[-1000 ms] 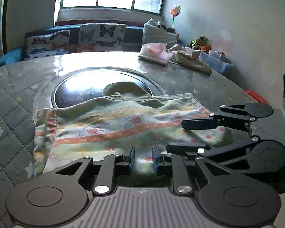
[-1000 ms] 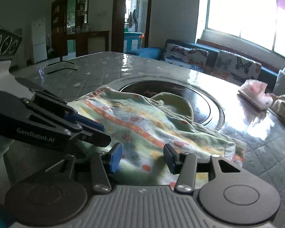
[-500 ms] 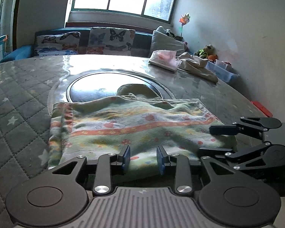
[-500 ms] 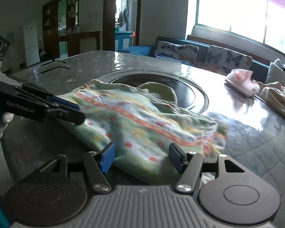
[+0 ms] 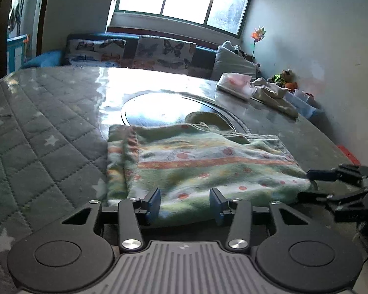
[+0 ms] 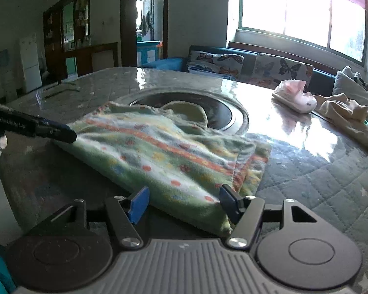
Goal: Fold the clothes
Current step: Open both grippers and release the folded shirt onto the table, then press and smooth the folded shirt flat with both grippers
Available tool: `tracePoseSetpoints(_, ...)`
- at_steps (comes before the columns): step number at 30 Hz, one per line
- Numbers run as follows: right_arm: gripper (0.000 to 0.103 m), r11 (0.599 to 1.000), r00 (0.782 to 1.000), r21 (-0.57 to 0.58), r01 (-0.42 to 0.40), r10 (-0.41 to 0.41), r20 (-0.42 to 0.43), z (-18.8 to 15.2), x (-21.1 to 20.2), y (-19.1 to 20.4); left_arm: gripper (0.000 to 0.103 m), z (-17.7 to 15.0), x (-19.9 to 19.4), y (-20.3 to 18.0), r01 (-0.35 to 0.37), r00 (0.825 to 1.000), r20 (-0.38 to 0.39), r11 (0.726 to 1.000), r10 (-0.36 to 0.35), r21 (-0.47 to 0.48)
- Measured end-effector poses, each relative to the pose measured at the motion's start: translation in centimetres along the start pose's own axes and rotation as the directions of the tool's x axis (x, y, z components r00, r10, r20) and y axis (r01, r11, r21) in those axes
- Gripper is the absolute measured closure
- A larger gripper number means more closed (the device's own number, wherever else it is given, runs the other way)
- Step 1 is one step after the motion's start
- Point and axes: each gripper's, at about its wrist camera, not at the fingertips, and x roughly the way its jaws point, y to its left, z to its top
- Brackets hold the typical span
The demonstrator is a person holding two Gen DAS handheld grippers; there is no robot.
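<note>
Sunlight from the big window (image 5: 184, 2) shines on our round table (image 5: 49, 112), which has a grey quilted cover with little stars. We see a dark round plate (image 6: 216, 112) set into the middle of the table.

Our folded cloth (image 5: 196, 169), green with orange stripes and dots, lies at the near side of the table, and its far edge reaches over the round plate. Its near edge sits close to the table's rim.

Our left gripper (image 5: 185, 204) is at the cloth's near edge. Its jaws are opening, the cloth edge lies between the blue pads, and the pads do not press it. Our right gripper (image 6: 182, 203) is at the same near edge, further along. Its jaws are opening too, with the cloth between them but not pinched.

From the left wrist view, the right gripper (image 5: 341, 188) shows by the cloth's right corner.

We have lots of bare table to the left of the cloth. Far away on the right lie a pink bundle (image 6: 294, 95) and a tan cloth (image 6: 346, 112), well apart from ours.
</note>
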Motion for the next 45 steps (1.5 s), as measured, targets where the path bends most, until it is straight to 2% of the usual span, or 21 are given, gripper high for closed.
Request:
tracePoseSetpoints(5,0.030,1.000,0.998,-0.001,0.026,-0.026,0.053,1.3,0.1,0.3,0.055,1.0,-0.3,-0.8,0.031,0.999,0.026,0.999,-0.031,0.006)
tracePoseSetpoints(11,0.026,0.998,0.998,-0.036,0.059,-0.059,0.017,1.0,2.1,0.9,0.055,1.1,1.8,-1.6,0.019,1.000,-0.012,1.000,-0.018,0.022)
tracePoseSetpoints(16,0.020,0.999,0.999,0.022,0.041,-0.041,-0.019,0.0,1.6,-0.7,0.055,0.5,1.9,0.0,0.022,0.999,-0.028,1.000,-0.022,-0.015)
tracePoseSetpoints(22,0.019,0.996,0.996,0.004,0.087,-0.087,-0.017,0.7,0.6,-1.7,0.053,1.6,1.5,-0.3,0.024,1.000,-0.019,1.000,-0.024,-0.001)
tracePoseSetpoints(25,0.019,0.997,0.997,0.036,0.070,-0.071,0.017,2.0,0.9,-2.4,0.051,2.5,1.6,-0.2,0.023,1.000,0.007,1.000,-0.023,-0.002)
tracePoseSetpoints(28,0.023,0.996,0.999,0.083,-0.011,0.009,0.032,3.1,1.9,-3.1,0.051,2.8,2.2,0.1,0.008,1.000,0.005,1.000,-0.008,-0.008)
tracePoseSetpoints(31,0.029,0.987,0.998,0.145,-0.066,0.065,0.012,3.7,3.7,-4.0,0.051,2.8,3.1,0.8,-0.011,1.000,-0.015,1.000,0.011,-0.012)
tracePoseSetpoints(34,0.035,0.983,0.996,0.170,-0.072,0.079,-0.040,3.4,5.2,-4.7,0.051,2.4,3.5,1.6,-0.021,0.999,-0.037,1.000,0.020,-0.019)
tracePoseSetpoints(42,0.035,0.988,0.998,0.145,-0.048,0.053,-0.032,4.8,5.1,-5.1,0.050,4.1,3.6,1.9,-0.010,0.999,-0.031,1.000,0.010,-0.009)
tracePoseSetpoints(45,0.035,0.983,0.997,0.177,-0.053,0.063,-0.046,5.4,6.8,-5.4,0.050,5.3,4.4,1.8,-0.014,1.000,-0.024,1.000,0.014,0.003)
